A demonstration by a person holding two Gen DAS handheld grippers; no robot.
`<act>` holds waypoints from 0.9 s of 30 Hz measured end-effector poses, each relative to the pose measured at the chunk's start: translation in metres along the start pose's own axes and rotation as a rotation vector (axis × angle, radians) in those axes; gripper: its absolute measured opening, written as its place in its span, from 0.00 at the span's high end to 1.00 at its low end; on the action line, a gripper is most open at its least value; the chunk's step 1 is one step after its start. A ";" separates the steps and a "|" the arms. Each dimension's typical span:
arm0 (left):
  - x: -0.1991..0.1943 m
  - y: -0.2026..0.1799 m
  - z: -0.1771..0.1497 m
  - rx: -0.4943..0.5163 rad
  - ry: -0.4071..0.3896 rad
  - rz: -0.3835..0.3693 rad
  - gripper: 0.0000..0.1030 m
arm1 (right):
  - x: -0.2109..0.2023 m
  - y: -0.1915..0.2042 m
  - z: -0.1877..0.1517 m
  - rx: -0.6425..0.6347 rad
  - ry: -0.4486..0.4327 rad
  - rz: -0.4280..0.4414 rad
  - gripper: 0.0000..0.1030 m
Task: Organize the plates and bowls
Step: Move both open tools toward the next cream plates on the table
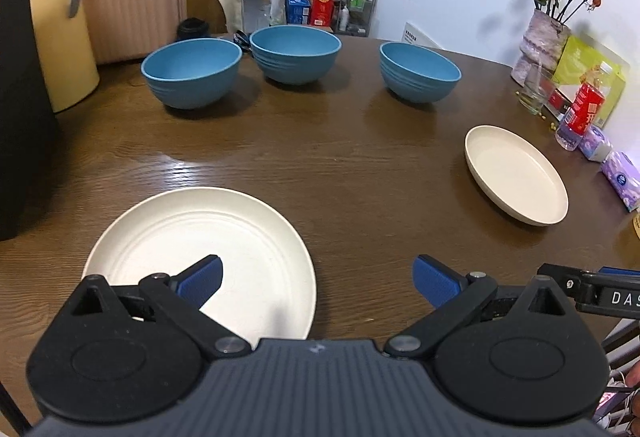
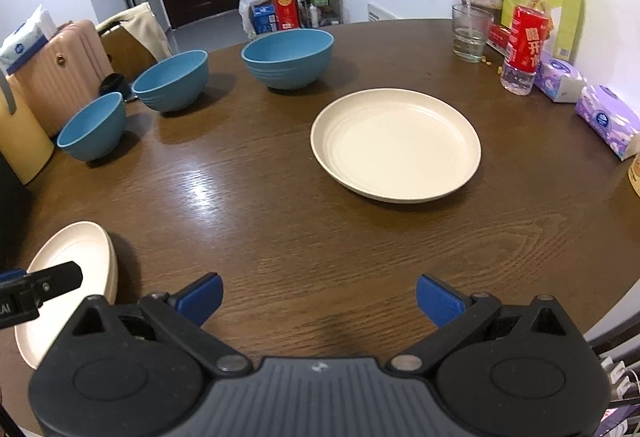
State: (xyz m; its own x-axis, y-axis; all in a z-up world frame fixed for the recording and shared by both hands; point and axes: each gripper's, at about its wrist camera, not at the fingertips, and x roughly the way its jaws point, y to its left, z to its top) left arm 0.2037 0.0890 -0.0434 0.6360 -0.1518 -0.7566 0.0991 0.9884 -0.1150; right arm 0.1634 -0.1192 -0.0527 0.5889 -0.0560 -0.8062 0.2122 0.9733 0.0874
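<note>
Both claws hang spread and empty at the near edge of the worktop (image 2: 248, 197): the left claw (image 1: 318, 279) is over the near-left plate (image 1: 200, 237), nearer it than the right claw (image 2: 319, 297), which faces the far-right plate (image 2: 396, 145), with three blue bowls (image 1: 296, 51) beyond.

- Soft, even indoor light; both views are sharp.
- Pale glare streaks the wooden table (image 1: 208, 165) centre-left.
- Bowls and plates cast short, soft shadows.
- Fisheye bends edges; corners go black.
</note>
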 end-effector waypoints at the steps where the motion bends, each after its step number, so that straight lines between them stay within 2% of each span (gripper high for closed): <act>1: 0.002 -0.001 0.001 -0.003 0.003 0.000 0.00 | 0.001 -0.002 0.001 0.003 0.006 -0.006 0.00; 11: 0.010 -0.016 0.018 -0.051 -0.015 0.036 0.00 | 0.014 -0.020 0.026 -0.026 0.001 -0.007 0.00; 27: 0.049 -0.073 0.047 -0.070 0.013 0.053 0.00 | 0.046 -0.079 0.078 -0.027 0.009 -0.001 0.00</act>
State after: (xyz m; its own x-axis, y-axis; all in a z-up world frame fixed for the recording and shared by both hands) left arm 0.2637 0.0097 -0.0419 0.6292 -0.1000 -0.7707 0.0119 0.9928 -0.1192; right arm 0.2341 -0.2158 -0.0511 0.5814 -0.0551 -0.8118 0.1913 0.9790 0.0706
